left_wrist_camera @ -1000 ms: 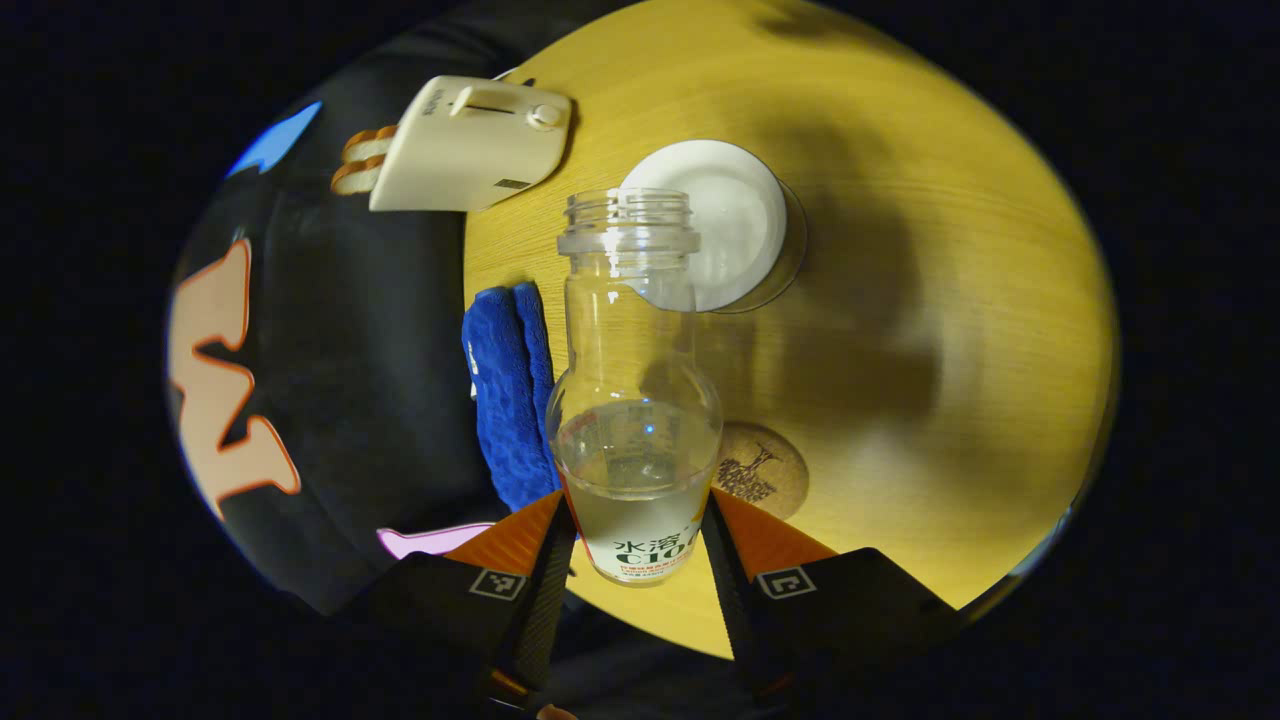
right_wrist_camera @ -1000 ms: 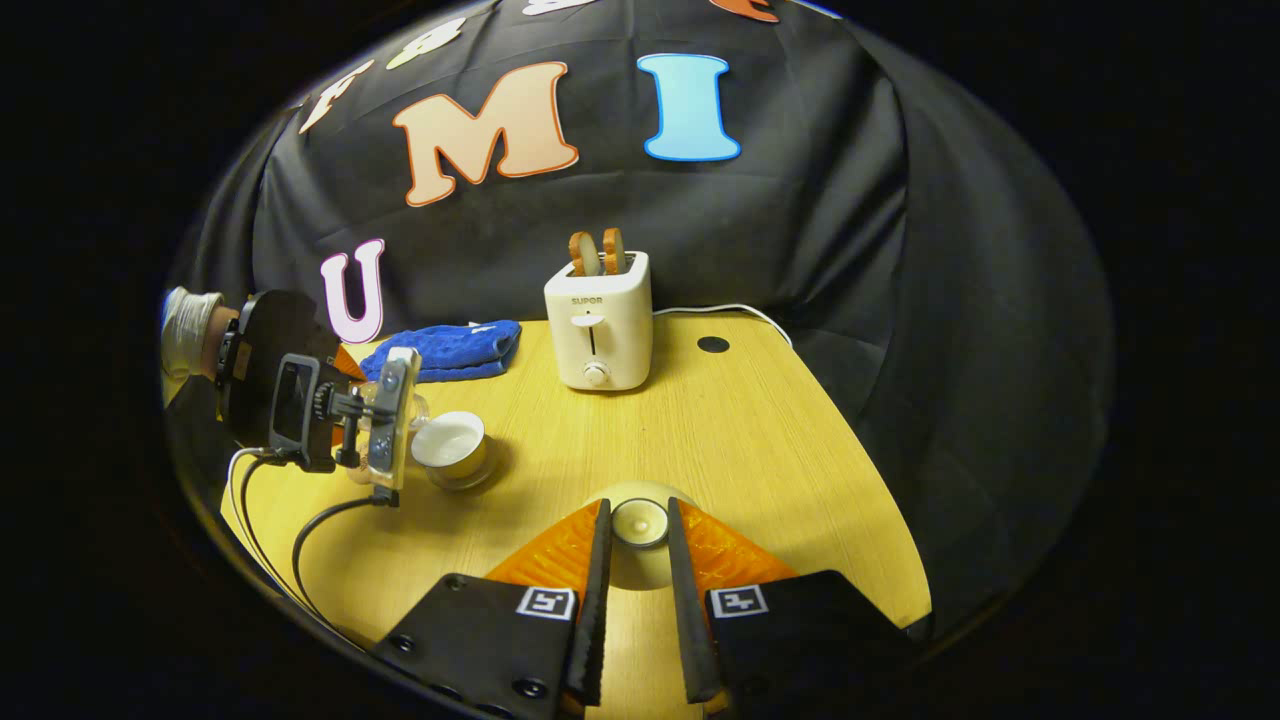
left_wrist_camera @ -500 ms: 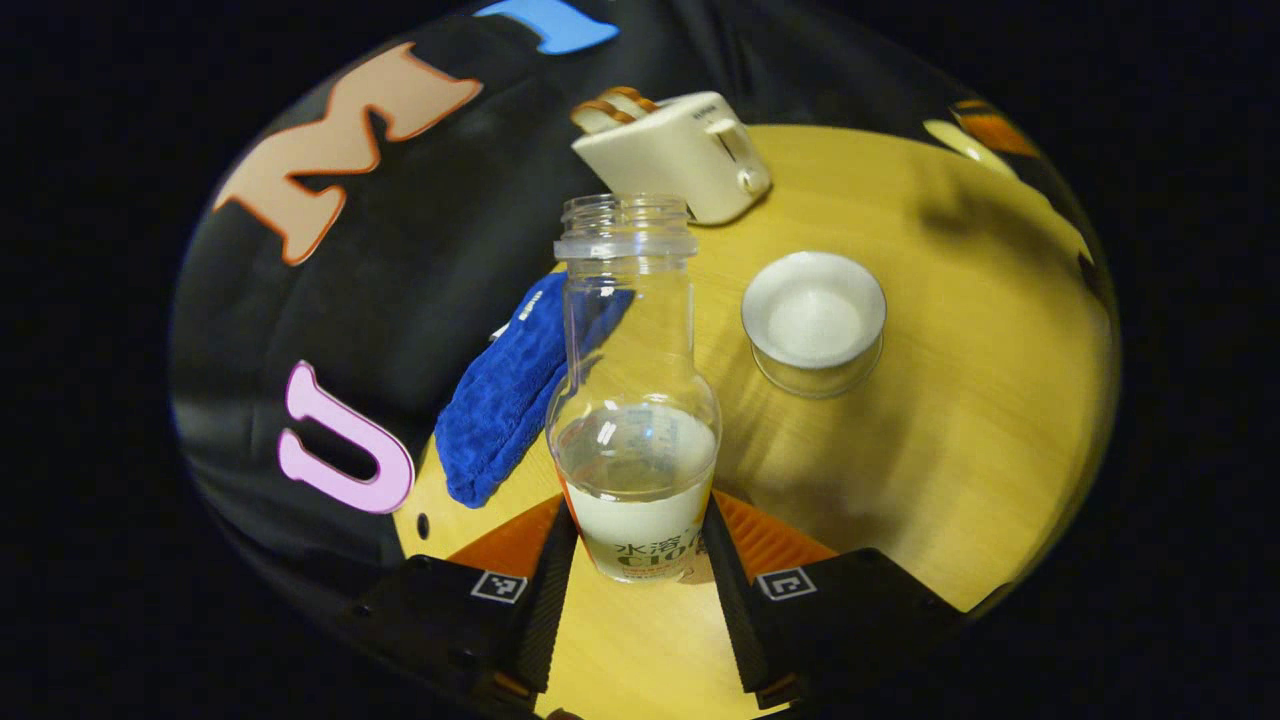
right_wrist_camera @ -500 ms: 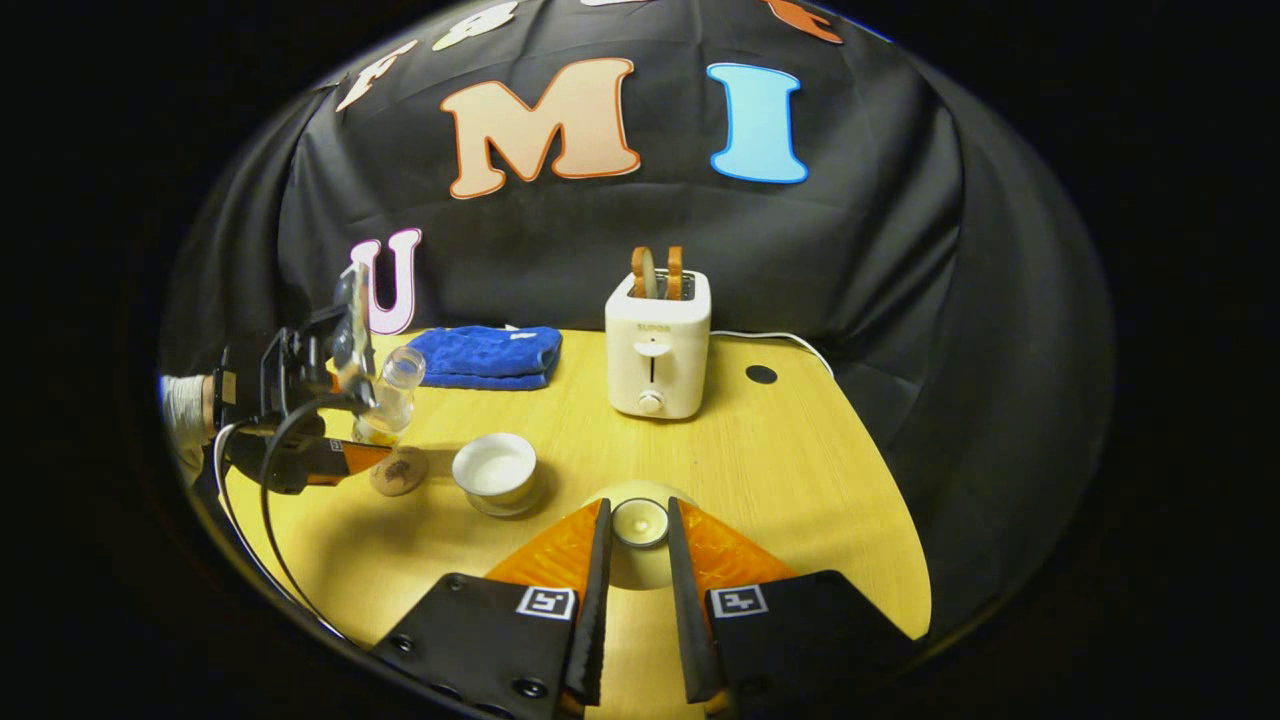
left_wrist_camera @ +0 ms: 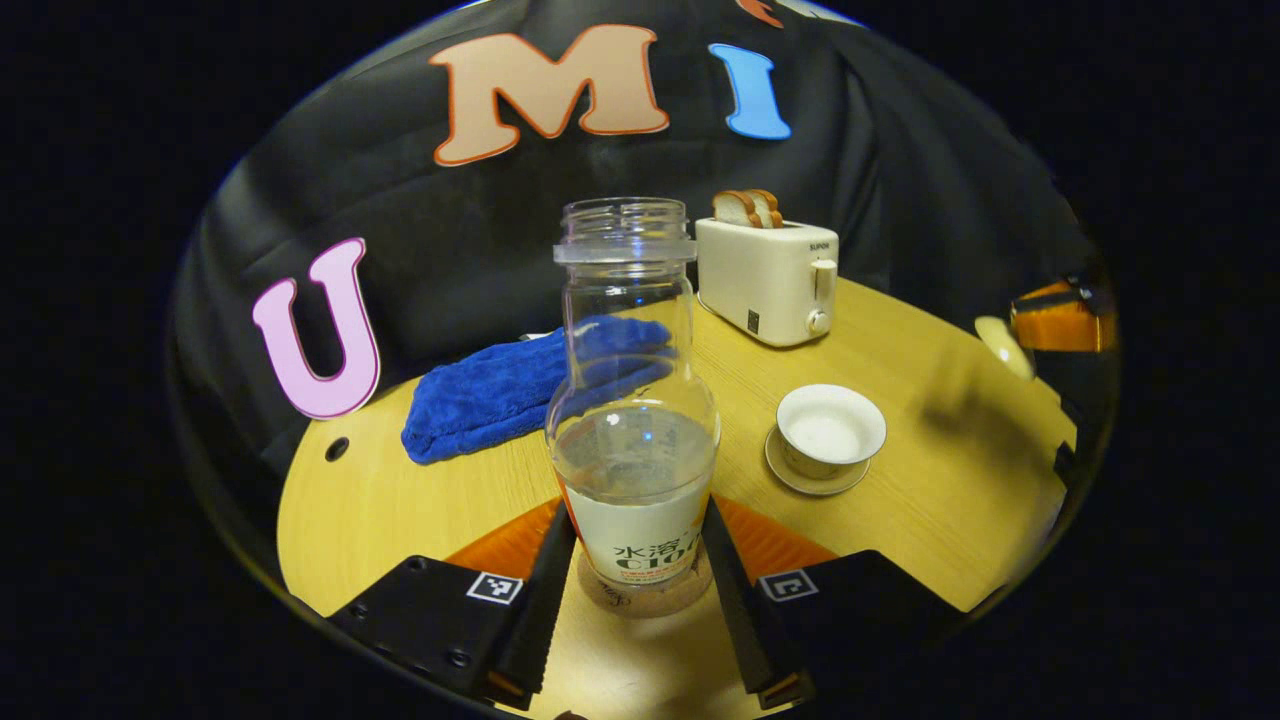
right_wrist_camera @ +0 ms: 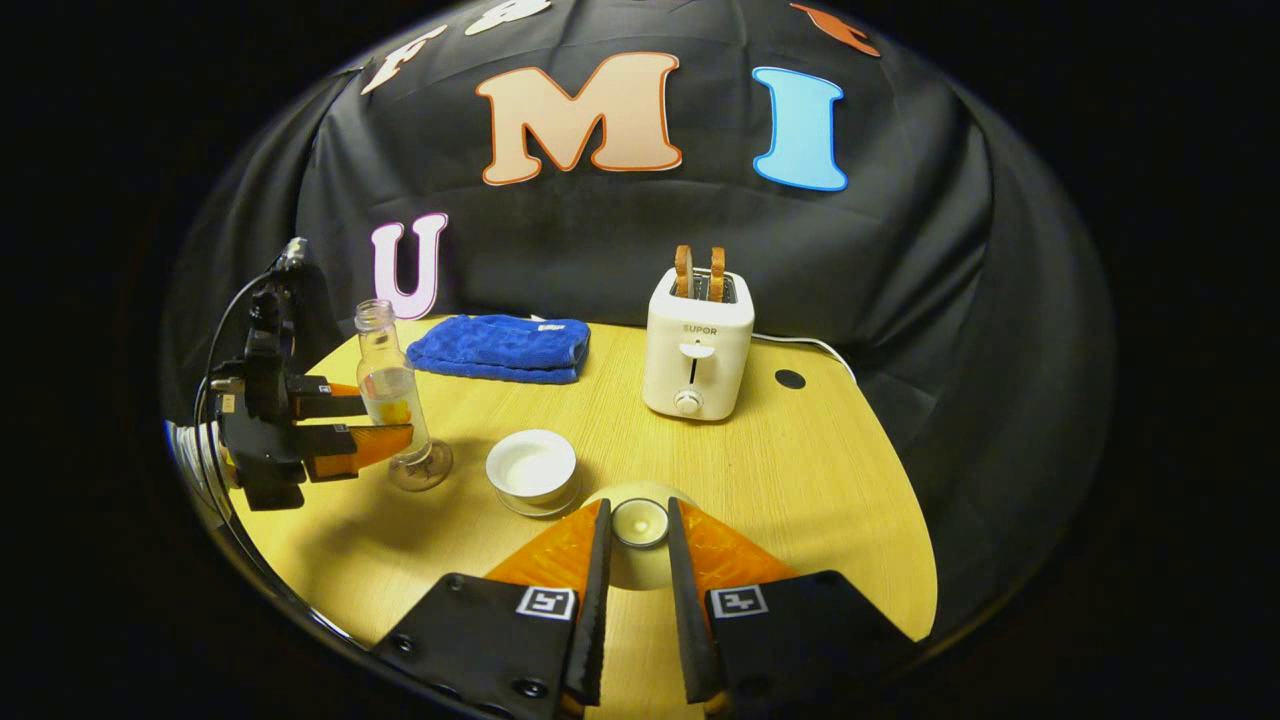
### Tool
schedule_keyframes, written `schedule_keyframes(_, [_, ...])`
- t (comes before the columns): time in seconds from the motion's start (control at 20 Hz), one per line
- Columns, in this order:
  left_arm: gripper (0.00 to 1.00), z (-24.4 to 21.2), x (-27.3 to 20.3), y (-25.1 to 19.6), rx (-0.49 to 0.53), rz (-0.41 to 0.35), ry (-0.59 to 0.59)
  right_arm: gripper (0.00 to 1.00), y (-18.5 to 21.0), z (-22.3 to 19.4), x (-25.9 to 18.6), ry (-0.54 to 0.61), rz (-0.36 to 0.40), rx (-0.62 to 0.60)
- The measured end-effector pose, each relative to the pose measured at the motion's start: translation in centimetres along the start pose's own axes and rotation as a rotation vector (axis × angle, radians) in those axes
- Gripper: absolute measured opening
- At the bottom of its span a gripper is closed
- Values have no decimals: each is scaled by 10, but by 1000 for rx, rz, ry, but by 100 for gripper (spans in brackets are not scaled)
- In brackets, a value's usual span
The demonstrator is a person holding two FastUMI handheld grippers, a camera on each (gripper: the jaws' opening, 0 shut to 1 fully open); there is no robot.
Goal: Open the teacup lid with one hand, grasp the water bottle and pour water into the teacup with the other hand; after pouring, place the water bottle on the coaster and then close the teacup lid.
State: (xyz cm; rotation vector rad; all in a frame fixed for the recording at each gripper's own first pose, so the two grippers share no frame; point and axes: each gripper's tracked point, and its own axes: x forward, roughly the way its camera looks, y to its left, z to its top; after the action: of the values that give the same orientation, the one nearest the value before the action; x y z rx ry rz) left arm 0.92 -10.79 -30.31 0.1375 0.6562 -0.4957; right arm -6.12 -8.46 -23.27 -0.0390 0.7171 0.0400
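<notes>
The water bottle (left_wrist_camera: 634, 440) stands straight up, its open mouth at the top and some water low inside it. Its bottom sits on, or just above, the round coaster (left_wrist_camera: 640, 596); I cannot tell if it is fully down. The left gripper (left_wrist_camera: 632, 575) has its two fingers pressed on the bottle's sides, one on each side of the label, so it is holding the bottle tight. In the right gripper view the bottle (right_wrist_camera: 390, 392) is upright at the left edge of the counter (right_wrist_camera: 800, 480), with the left gripper (right_wrist_camera: 345, 428) reaching in from the side. Just beside it, toward the middle, is the open teacup (right_wrist_camera: 532, 470) on its saucer, and it has no lid on. The lid (right_wrist_camera: 639, 522) is in the right gripper (right_wrist_camera: 637, 545), whose fingers squeeze the little knob on top. The lid hangs near the teacup, a bit closer to the person and to the right of it, so the right hand is the nearer one. I think the next job is to let go of the bottle and then bring the lid over and down onto the teacup. Farther back are a blue cloth (right_wrist_camera: 500, 347) and a toaster (right_wrist_camera: 697, 345) with bread in it.
</notes>
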Motion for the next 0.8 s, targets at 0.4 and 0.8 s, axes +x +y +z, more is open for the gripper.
schedule_keyframes(0.4, [72,-3,3,6,-102,45,-95,33,19,8,2,12,9,-36])
schedule_keyframes(0.8, [74,-33,2,8,-151,49,-68,35,41,22,10,1,45,-64])
